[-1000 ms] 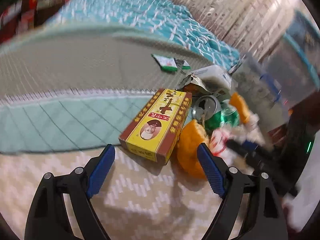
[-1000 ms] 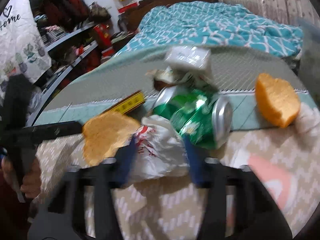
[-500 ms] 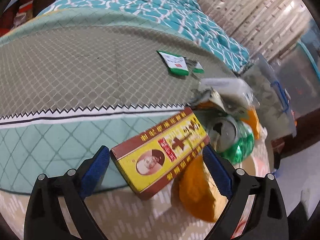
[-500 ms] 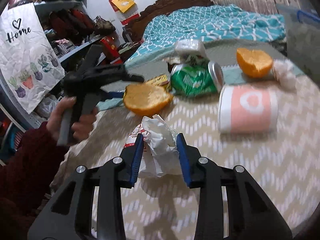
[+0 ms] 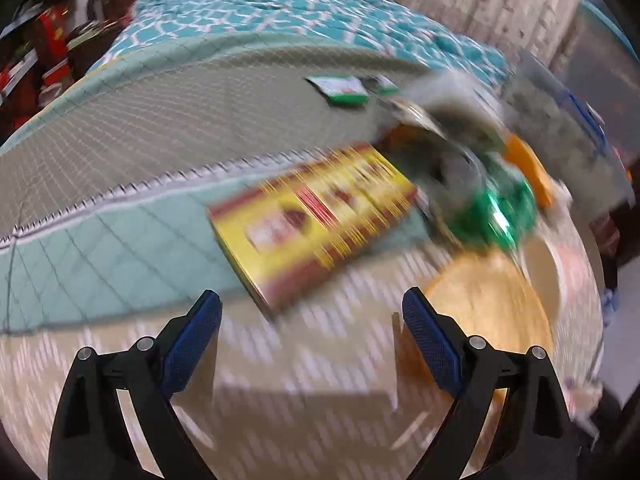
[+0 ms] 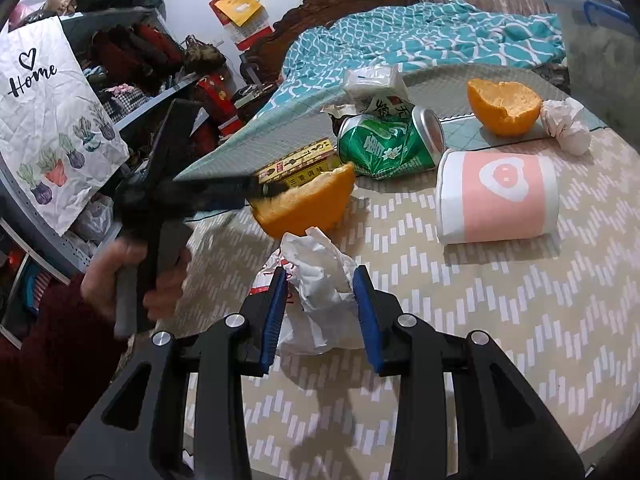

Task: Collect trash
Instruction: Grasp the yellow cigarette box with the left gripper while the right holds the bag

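1. Right tongs [image 6: 320, 308]: pads pressed on a crumpled white wrapper [image 6: 316, 276] at the near edge of the bench [image 6: 520, 320]; first piece in hand, not yet binned.
2. Left tongs [image 5: 312, 332]: jaws wide and empty, poised near the yellow box [image 5: 316, 216] and an orange peel [image 5: 492, 308].
3. Left to collect: green can [image 6: 384, 144], pink cup [image 6: 496, 196], far peel [image 6: 504, 108], tissue wad [image 6: 566, 124], packet [image 5: 340, 88].
4. No bin can be identified; most of the task remains.
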Action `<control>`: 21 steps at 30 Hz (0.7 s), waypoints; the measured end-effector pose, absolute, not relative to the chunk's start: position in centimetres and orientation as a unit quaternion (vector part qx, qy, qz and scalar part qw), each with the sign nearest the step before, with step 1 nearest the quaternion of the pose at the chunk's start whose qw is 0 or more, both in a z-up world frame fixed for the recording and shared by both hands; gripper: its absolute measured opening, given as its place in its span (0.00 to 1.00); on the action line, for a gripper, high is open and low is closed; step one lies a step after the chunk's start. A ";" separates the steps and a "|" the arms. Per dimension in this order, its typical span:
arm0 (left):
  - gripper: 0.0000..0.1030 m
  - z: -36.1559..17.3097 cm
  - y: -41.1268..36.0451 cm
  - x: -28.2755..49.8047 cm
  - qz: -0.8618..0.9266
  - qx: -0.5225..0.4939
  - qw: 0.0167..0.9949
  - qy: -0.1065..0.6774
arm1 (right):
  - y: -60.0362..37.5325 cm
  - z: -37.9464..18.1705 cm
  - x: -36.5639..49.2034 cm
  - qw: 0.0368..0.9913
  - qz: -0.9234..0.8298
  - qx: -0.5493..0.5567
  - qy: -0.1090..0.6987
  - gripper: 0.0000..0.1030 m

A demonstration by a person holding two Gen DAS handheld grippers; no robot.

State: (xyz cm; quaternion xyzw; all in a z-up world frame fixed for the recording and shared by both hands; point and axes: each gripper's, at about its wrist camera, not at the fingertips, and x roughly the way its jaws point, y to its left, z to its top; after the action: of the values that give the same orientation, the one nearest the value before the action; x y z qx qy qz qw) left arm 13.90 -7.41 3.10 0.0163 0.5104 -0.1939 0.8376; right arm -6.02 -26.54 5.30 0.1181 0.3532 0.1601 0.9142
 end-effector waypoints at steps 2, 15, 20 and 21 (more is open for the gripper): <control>0.85 3.5 -7.3 12.8 -0.211 0.022 0.836 0.505 | -26.7 5.2 -6.0 0.914 0.161 0.120 0.353 0.36; 0.90 2.6 -9.7 18.9 -0.233 0.193 0.816 0.493 | -27.8 4.8 -5.8 0.910 0.161 0.149 0.352 0.38; 0.71 2.4 -8.1 18.6 -0.235 0.150 0.821 0.498 | -28.0 4.9 -5.9 0.909 0.163 0.154 0.351 0.37; 0.69 2.5 -7.3 18.0 -0.229 0.147 0.823 0.499 | -28.0 5.0 -6.0 0.910 0.162 0.154 0.349 0.37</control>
State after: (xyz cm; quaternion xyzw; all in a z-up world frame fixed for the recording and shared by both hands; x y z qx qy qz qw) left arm 18.05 -7.34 2.47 0.1466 0.4987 -0.2286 0.8232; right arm -5.96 -27.98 5.00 0.1542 0.3493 0.1618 0.9100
